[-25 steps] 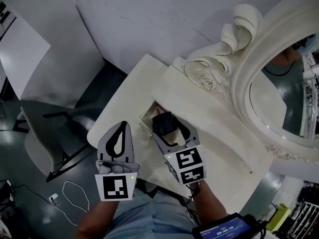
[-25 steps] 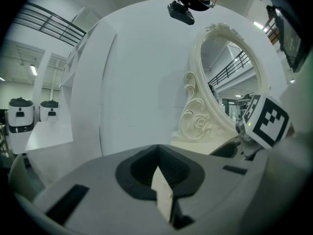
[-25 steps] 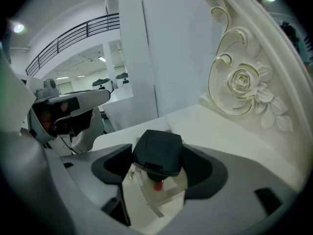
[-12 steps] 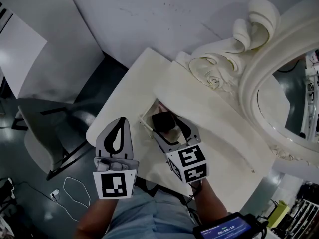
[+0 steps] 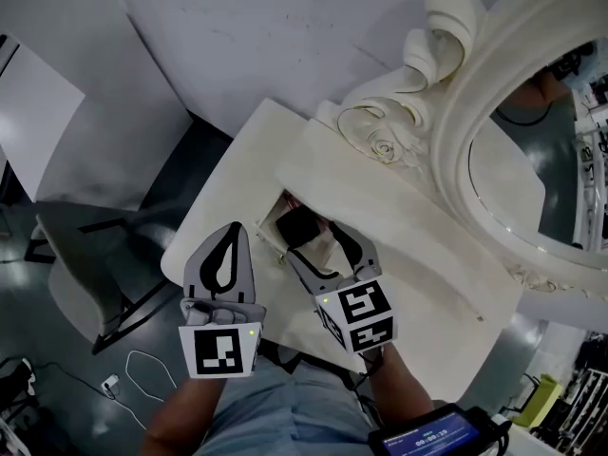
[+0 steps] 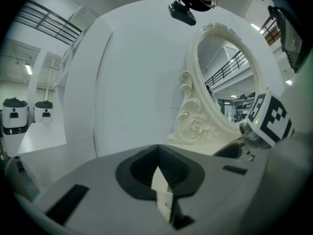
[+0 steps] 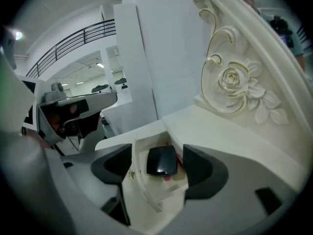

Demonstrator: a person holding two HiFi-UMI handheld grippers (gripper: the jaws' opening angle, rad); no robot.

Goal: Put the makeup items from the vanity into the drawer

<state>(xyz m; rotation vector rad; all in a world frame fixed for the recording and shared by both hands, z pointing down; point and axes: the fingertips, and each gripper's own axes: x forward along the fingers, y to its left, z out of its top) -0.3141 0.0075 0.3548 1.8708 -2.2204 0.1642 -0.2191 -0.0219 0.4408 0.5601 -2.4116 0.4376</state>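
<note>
A small open drawer (image 5: 269,228) juts from the front left of the cream vanity (image 5: 418,255). A black compact (image 5: 298,225) lies inside it, and in the right gripper view the compact (image 7: 161,160) rests flat over a pinkish item (image 7: 167,178), free of both jaws. My right gripper (image 5: 318,245) hangs open just above the drawer (image 7: 142,187), and in its own view the right gripper (image 7: 157,165) has its jaws spread either side of the compact. My left gripper (image 5: 233,240) is shut and empty, left of the drawer; its own view shows the left gripper (image 6: 159,166) with jaws pressed together.
An ornate oval mirror (image 5: 532,150) with carved roses (image 5: 380,145) rises at the vanity's back right. A white wall panel (image 5: 285,36) stands behind. On the floor at left are a grey chair (image 5: 95,255) and a white cable (image 5: 142,369). A person's forearms hold both grippers.
The compact lay between the right jaws' tips and now lies a little beyond them in the drawer. The left gripper has hardly moved. The head view has shifted slightly.
</note>
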